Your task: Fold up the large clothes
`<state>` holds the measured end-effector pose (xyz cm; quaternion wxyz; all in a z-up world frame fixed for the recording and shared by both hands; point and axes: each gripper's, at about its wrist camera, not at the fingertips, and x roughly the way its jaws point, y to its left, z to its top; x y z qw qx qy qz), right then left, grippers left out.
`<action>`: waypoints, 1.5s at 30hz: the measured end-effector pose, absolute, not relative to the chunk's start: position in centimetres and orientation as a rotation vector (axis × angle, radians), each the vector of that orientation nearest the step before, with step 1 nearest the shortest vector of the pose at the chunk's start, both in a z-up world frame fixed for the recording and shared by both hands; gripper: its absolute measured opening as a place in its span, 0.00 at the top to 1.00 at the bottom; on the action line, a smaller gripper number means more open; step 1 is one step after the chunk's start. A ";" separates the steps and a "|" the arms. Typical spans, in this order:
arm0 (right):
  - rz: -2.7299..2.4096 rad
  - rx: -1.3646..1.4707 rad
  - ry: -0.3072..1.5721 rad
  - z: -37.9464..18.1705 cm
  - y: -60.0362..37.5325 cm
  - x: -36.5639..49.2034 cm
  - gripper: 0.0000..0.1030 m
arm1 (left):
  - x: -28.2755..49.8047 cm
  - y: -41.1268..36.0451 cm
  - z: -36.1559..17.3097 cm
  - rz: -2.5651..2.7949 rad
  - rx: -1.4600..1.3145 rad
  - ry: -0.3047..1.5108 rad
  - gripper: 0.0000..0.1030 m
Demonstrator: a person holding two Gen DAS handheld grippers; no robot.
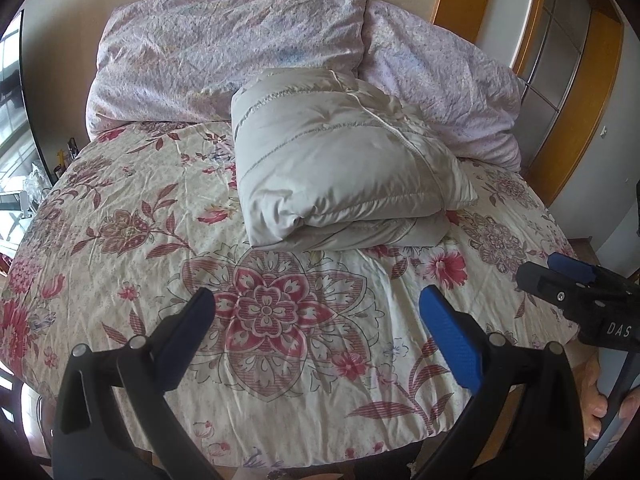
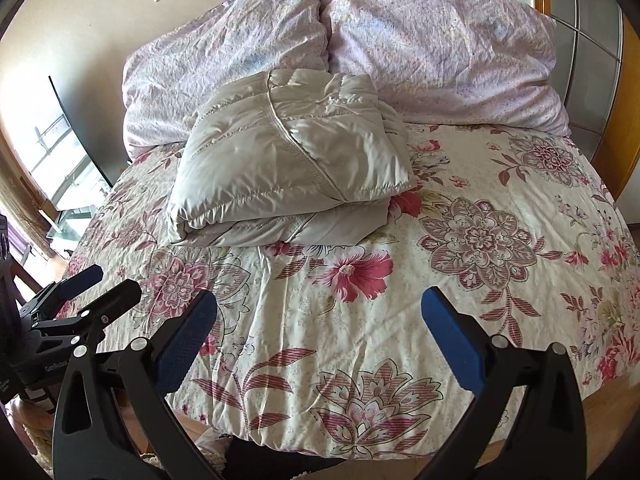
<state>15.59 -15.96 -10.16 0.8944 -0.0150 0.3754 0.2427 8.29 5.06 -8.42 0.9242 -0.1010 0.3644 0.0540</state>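
Jacket [image 1: 340, 160]: folded, near bed's [image 1: 120, 240] head edge
Left gripper [image 1: 316, 332]: wide open, empty
Right gripper [image 2: 320, 328]: wide open, empty (body reads "DAS")

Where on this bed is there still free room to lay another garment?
The floral bedspread is bare along the near edge by both open grippers, left gripper and right gripper, and right of the folded grey jacket. The far end is crowded: the jacket leans against the lilac pillows.

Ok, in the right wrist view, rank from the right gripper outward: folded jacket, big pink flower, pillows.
From the right gripper:
1. Big pink flower, printed on the bedspread just ahead.
2. Folded jacket, mid-bed, slightly left.
3. Pillows, at the headboard end.
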 end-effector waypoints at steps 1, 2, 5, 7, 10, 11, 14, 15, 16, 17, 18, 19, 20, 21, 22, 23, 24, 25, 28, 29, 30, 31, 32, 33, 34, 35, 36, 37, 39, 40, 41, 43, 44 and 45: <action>0.506 -0.028 0.782 -10.1 -16.0 15.6 0.01 | 8.3 5.1 -8.4 0.110 -0.208 0.748 0.02; 0.510 -0.024 0.787 -10.2 -16.0 15.6 0.01 | 8.2 5.1 -8.4 0.110 -0.210 0.748 0.02; 0.508 -0.024 0.791 -10.2 -16.0 15.6 0.01 | 8.2 5.1 -8.4 0.110 -0.210 0.749 0.02; 0.509 -0.024 0.792 -10.2 -16.0 15.5 0.01 | 8.2 5.1 -8.3 0.108 -0.210 0.749 0.02; 0.512 -0.021 0.794 -10.2 -16.0 15.5 0.01 | 8.2 4.9 -8.3 0.101 -0.209 0.748 0.02; 0.515 -0.020 0.796 -10.2 -16.0 15.5 0.01 | 8.2 4.9 -8.3 0.099 -0.209 0.749 0.02; 0.515 -0.021 0.797 -10.3 -16.0 15.5 0.01 | 8.2 4.7 -8.3 0.091 -0.211 0.749 0.02; 0.515 -0.021 0.797 -10.3 -16.1 15.5 0.01 | 8.3 4.7 -8.3 0.090 -0.211 0.748 0.02; 0.514 -0.020 0.798 -10.3 -16.1 15.5 0.01 | 8.3 4.6 -8.3 0.090 -0.210 0.747 0.02; 0.515 -0.019 0.798 -10.3 -16.1 15.5 0.01 | 8.3 4.6 -8.2 0.090 -0.209 0.747 0.02; 0.514 -0.019 0.798 -10.3 -16.0 15.5 0.01 | 8.3 4.6 -8.2 0.090 -0.209 0.746 0.02; 0.514 -0.020 0.797 -10.3 -16.0 15.5 0.01 | 8.3 4.6 -8.1 0.091 -0.208 0.745 0.02; 0.513 -0.020 0.798 -10.3 -16.1 15.5 0.01 | 8.3 4.6 -8.1 0.092 -0.208 0.744 0.02; 0.515 -0.020 0.799 -10.3 -16.0 15.5 0.01 | 8.3 4.6 -8.1 0.093 -0.208 0.743 0.02; 0.515 -0.020 0.798 -10.3 -16.0 15.5 0.01 | 8.3 4.6 -8.1 0.094 -0.208 0.743 0.02; 0.514 -0.021 0.798 -10.3 -16.0 15.5 0.01 | 8.3 4.6 -8.1 0.094 -0.208 0.742 0.02; 0.514 -0.021 0.798 -10.3 -16.0 15.5 0.01 | 8.4 4.7 -8.0 0.095 -0.207 0.742 0.02; 0.515 -0.021 0.798 -10.3 -16.0 15.5 0.01 | 8.4 4.7 -8.0 0.095 -0.207 0.743 0.02; 0.515 -0.022 0.798 -10.4 -16.0 15.6 0.01 | 8.4 4.7 -8.1 0.095 -0.206 0.744 0.02; 0.515 -0.023 0.798 -10.4 -16.1 15.6 0.01 | 8.4 4.7 -8.1 0.095 -0.207 0.744 0.02; 0.515 -0.023 0.798 -10.4 -16.1 15.6 0.01 | 8.4 4.7 -8.1 0.095 -0.207 0.743 0.02; 0.514 -0.025 0.798 -10.4 -16.0 15.6 0.01 | 8.4 4.7 -8.1 0.095 -0.208 0.743 0.02; 0.514 -0.027 0.798 -10.4 -16.0 15.7 0.01 | 8.4 4.7 -8.1 0.095 -0.207 0.743 0.02; 0.513 -0.029 0.798 -10.4 -15.9 15.7 0.01 | 8.4 4.7 -8.1 0.095 -0.208 0.744 0.02; 0.512 -0.029 0.798 -10.4 -15.9 15.7 0.01 | 8.4 4.7 -8.1 0.095 -0.208 0.744 0.02; 0.513 -0.030 0.798 -10.4 -15.9 15.8 0.01 | 8.4 4.7 -8.1 0.095 -0.208 0.745 0.02; 0.512 -0.031 0.799 -10.4 -15.9 15.8 0.01 | 8.4 4.7 -8.1 0.096 -0.208 0.744 0.02; 0.511 -0.032 0.799 -10.4 -15.9 15.8 0.01 | 8.4 4.7 -8.1 0.096 -0.207 0.743 0.02; 0.511 -0.033 0.800 -10.5 -15.9 15.8 0.01 | 8.4 4.7 -8.1 0.097 -0.205 0.743 0.02; 0.511 -0.034 0.800 -10.5 -15.9 15.9 0.01 | 8.4 4.7 -8.1 0.097 -0.205 0.743 0.02; 0.511 -0.035 0.800 -10.5 -15.9 15.9 0.01 | 8.5 4.7 -8.2 0.096 -0.204 0.744 0.02; 0.512 -0.036 0.799 -10.5 -15.9 15.9 0.01 | 8.6 4.7 -8.3 0.094 -0.202 0.745 0.02; 0.511 -0.036 0.799 -10.5 -15.9 15.9 0.01 | 8.6 4.7 -8.3 0.093 -0.201 0.746 0.02; 0.510 -0.036 0.799 -10.5 -15.9 15.9 0.01 | 8.7 4.7 -8.4 0.092 -0.199 0.747 0.02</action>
